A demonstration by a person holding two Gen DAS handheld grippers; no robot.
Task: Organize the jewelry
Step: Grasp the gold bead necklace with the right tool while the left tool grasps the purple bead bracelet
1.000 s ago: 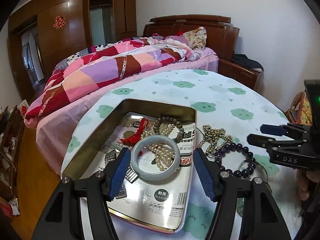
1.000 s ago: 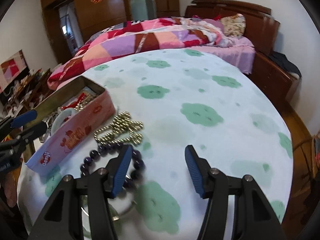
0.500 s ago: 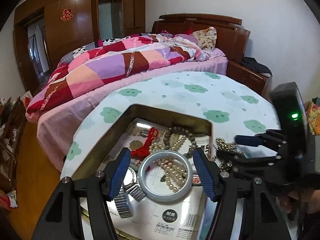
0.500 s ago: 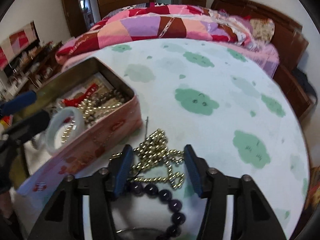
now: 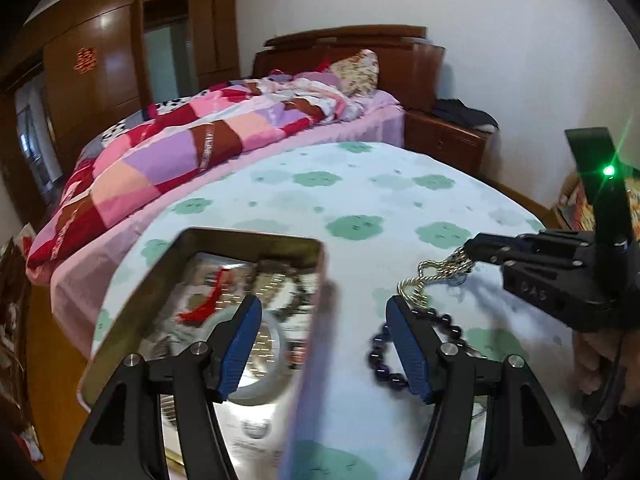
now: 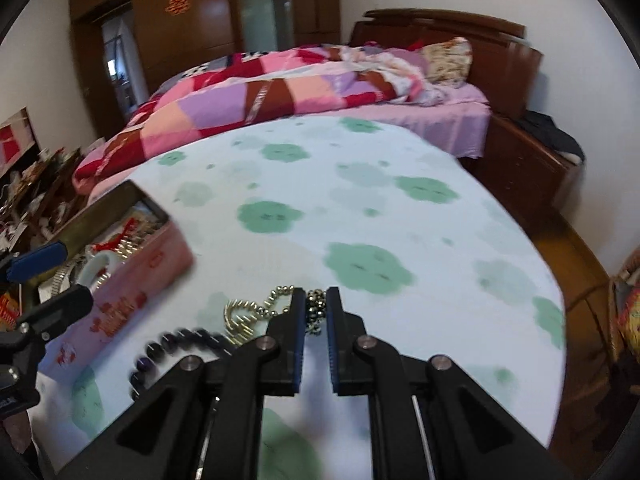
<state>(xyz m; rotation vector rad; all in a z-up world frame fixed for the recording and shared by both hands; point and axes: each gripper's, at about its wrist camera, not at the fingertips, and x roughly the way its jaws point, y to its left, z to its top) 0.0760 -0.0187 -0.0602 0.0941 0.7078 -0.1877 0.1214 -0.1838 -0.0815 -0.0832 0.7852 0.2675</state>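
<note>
Two grippers work: the right gripper (image 6: pixel 317 312), its jaws just closing, pinches the gold bead chain (image 6: pixel 256 314); lift slowly, clearing the tin (image 6: pixel 132 284); the left gripper (image 5: pixel 324 344) stays spread, empty.

Right gripper (image 6: pixel 316 312) has just been closing and now pinches the gold chain (image 6: pixel 256 312), lifting it at twelve o'clock of the beads (image 6: pixel 176 344).

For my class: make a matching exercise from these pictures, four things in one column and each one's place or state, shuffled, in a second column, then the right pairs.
1 gold bead necklace
2 purple bead bracelet
3 pale jade bangle
4 left gripper

a inside the tin box
b jaws open
c pinched by the right gripper
d lying on the tablecloth

Pairs: 1-c, 2-d, 3-a, 4-b
</note>
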